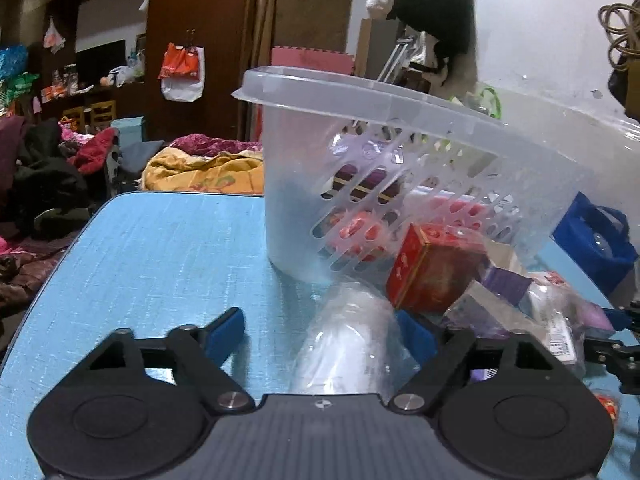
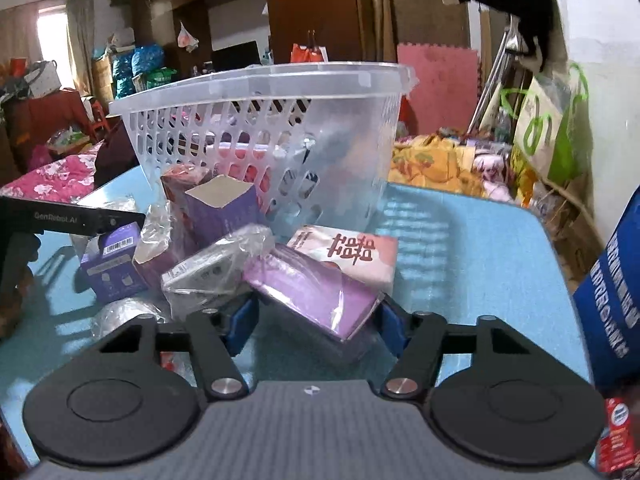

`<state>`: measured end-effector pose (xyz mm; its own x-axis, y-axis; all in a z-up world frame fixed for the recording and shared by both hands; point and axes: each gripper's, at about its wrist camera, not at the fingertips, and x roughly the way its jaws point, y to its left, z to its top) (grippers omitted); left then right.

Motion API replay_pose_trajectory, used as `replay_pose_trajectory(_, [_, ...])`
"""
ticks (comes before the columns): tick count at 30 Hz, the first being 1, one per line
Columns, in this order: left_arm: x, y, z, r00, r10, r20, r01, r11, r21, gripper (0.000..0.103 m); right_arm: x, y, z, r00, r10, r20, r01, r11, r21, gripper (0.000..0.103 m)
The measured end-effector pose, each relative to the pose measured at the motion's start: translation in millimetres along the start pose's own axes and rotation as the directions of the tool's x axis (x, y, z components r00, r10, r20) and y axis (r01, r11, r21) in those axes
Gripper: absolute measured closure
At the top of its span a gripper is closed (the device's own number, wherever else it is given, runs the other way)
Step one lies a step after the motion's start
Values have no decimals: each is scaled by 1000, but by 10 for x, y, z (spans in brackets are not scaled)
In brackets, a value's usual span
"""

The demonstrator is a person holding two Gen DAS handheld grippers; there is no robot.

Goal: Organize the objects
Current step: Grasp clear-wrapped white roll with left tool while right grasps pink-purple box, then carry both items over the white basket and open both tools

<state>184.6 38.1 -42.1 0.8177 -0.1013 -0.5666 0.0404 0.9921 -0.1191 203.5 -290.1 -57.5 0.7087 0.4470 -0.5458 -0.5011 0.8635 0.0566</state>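
A clear slotted basket [image 1: 400, 100] [image 2: 256, 92] stands tilted on the blue table [image 1: 160, 248] [image 2: 480, 264], with red and purple packs inside. Loose items lie in front of it. My left gripper [image 1: 322, 334] is open around a clear plastic-wrapped roll [image 1: 348, 340]; the right pad touches the wrap and the left pad stands apart. A red box [image 1: 424, 272] lies just beyond it. My right gripper [image 2: 316, 324] is shut on a purple wrapped box [image 2: 316, 292], pads at both its ends. Behind it lie a pink packet with red characters [image 2: 348, 252] and an open purple carton [image 2: 224, 208].
A small purple barcode box [image 2: 112, 264] and a wrapped grey pack [image 2: 212, 268] crowd the pile's left side. A blue bag [image 2: 616, 288] [image 1: 596, 236] stands at the table's right edge. Heaped clothes and bedding surround the table.
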Motion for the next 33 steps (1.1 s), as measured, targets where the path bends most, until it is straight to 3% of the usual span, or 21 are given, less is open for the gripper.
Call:
replay_pose_trajectory(2, [-23, -9, -15, 999, -32, 0, 32, 999, 6, 49, -10, 30, -4, 1000, -13, 6, 14, 1000, -17, 42])
replay_pose_trajectory(3, [-30, -17, -23, 999, -47, -1, 47, 999, 12, 51, -26, 42, -4, 1000, -21, 16, 21, 1000, -22, 43])
replay_pose_trajectory(11, [-255, 163, -51, 986, -118, 117, 127, 990, -68, 52, -185, -4, -37, 993, -18, 113, 18, 1000, -5, 48])
replay_pose_trajectory(15, [-328, 260, -46, 975, -132, 179, 154, 981, -120, 52, -349, -105, -70, 978, -58, 201, 50, 998, 43, 52])
replay_pose_trajectory(23, [-536, 162, 10, 955, -165, 248, 195, 975, -105, 52, -555, -144, 13, 966, -14, 258, -8, 996, 85, 54])
replay_pose_trajectory(26, [-666, 90, 186, 942, -197, 270, 230, 969, -94, 52, -712, -45, 187, 951, 3, 309, -23, 998, 62, 54])
replay_pose_trajectory(30, [-662, -38, 724, 928, -284, 241, 314, 945, -97, 52, -782, 101, 606, 934, 18, 356, -24, 1000, 11, 55])
replay_pose_trajectory(33, [-517, -173, 1117, 942, -257, 216, 285, 952, -110, 51, -626, 166, 960, 940, -5, 340, 9, 1000, -11, 55])
